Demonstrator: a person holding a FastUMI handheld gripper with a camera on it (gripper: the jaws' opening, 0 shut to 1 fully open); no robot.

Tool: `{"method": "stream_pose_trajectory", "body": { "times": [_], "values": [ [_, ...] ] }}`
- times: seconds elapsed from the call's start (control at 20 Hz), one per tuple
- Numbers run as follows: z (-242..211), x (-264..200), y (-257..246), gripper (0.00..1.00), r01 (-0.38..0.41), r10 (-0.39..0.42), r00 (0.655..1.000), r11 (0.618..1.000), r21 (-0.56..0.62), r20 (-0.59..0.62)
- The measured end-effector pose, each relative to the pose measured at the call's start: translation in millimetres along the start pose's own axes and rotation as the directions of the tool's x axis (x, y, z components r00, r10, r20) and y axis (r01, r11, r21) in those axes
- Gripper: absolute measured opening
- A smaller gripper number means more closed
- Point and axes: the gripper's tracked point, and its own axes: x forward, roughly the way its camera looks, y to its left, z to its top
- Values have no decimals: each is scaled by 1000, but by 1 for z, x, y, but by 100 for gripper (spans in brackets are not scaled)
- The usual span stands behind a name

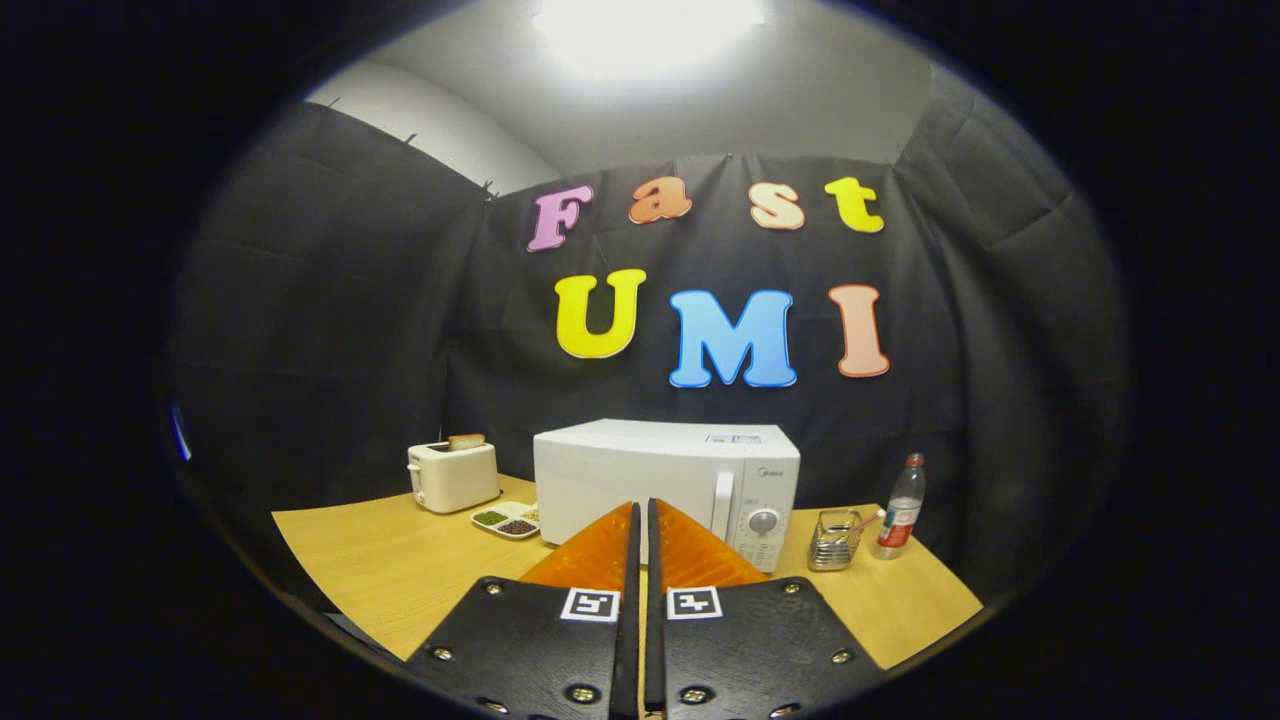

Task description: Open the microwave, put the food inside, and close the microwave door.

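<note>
I see my gripper (641,515) with fingers pressed nearly together, holding nothing, and they hide the lower middle of the microwave (665,480) door, which is closed. Left of the microwave sit a food tray (508,521), partly cut off behind it, and a toaster (453,475). Right stand a metal holder (835,540) and bottle (901,507). Bare table (400,570) lies in front.

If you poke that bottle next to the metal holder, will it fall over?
Probably. The bottle is tall, narrow and upright, so a push high up would likely tip it, then it may roll. It looks like light plastic. The hand-held gripper, fingers closed together, is well short of it.
</note>
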Motion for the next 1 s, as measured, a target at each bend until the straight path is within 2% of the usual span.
{"method": "stream_pose_trajectory", "body": {
  "times": [0.15,0.35,0.6,0.8,1.0],
  "values": [
    [11,-43,-17,3,14,-14,1000,1000,-1,28],
    [42,-62,-27,3,-21,18,998,998,57,54],
    [55,-64,-18,3,-56,56,998,997,55,2],
    [73,-51,25,3,-171,171,985,985,-21,-24],
    [43,-50,23,3,-151,151,988,988,17,-32]
  ]
}}
